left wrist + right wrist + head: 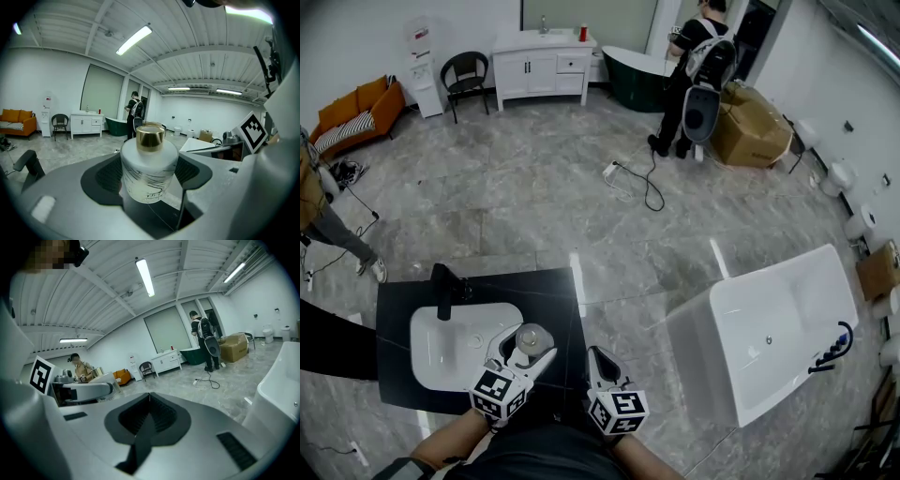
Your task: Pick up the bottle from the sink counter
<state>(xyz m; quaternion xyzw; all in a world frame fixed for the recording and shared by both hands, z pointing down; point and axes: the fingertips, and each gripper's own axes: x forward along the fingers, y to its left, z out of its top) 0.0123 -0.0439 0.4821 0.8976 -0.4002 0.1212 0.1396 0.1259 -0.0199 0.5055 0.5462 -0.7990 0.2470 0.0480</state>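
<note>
A squat frosted white bottle (532, 339) with a gold cap sits between the jaws of my left gripper (521, 360), above the right part of the black sink counter (399, 309). In the left gripper view the bottle (149, 172) stands upright, and the left gripper (149, 187) is shut on its sides with the dark pads (104, 180) against it. My right gripper (599, 362) hovers just right of the counter and holds nothing. Its jaws in the right gripper view meet in a closed line, so the right gripper (148, 416) is shut.
The counter holds a white basin (441, 349) with a black faucet (443, 292). A white bathtub (773, 330) stands to the right. Far back are a person (692, 70), a cardboard box (754, 127), a white vanity (542, 64), a chair (466, 81) and an orange sofa (358, 112).
</note>
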